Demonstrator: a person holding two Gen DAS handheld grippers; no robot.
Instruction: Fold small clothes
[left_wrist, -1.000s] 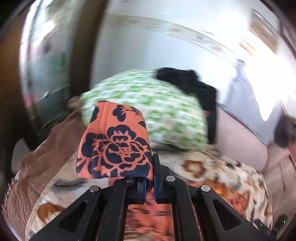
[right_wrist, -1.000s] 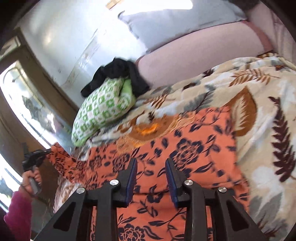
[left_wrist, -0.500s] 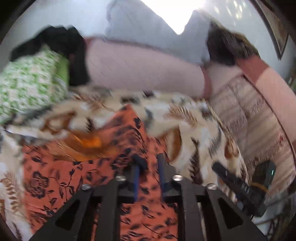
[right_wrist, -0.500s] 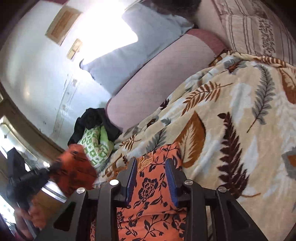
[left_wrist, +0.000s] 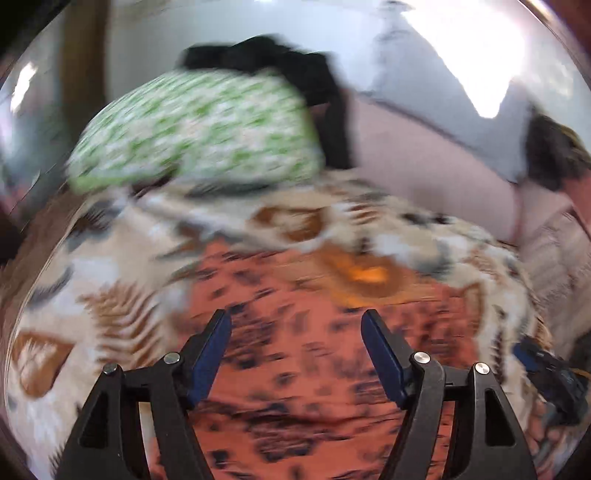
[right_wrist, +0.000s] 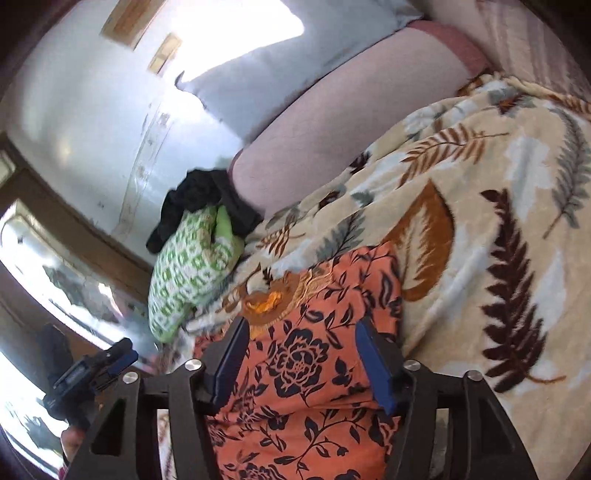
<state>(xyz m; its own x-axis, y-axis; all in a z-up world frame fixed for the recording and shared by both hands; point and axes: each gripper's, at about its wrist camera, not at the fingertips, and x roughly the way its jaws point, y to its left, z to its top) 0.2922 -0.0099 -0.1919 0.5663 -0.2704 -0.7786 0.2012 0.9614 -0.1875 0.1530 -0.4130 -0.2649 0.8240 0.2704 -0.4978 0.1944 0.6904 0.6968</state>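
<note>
Blanket (right_wrist: 480, 258) under garment (right_wrist: 314, 369), jaws newly parted.

My left wrist camera is looking steeply down, close over the orange floral garment (left_wrist: 314, 362), heavily blurred. My right wrist camera is sitting lower, facing across the same garment (right_wrist: 317, 373). Both are sharing the leaf-print blanket (left_wrist: 92, 280) and green pillow (right_wrist: 188, 266).

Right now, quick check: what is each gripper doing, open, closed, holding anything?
Left gripper: jaws just opened, nothing gripped, above the orange floral garment.
Right gripper: jaws just opened wider, holding nothing, over the same garment.
</note>
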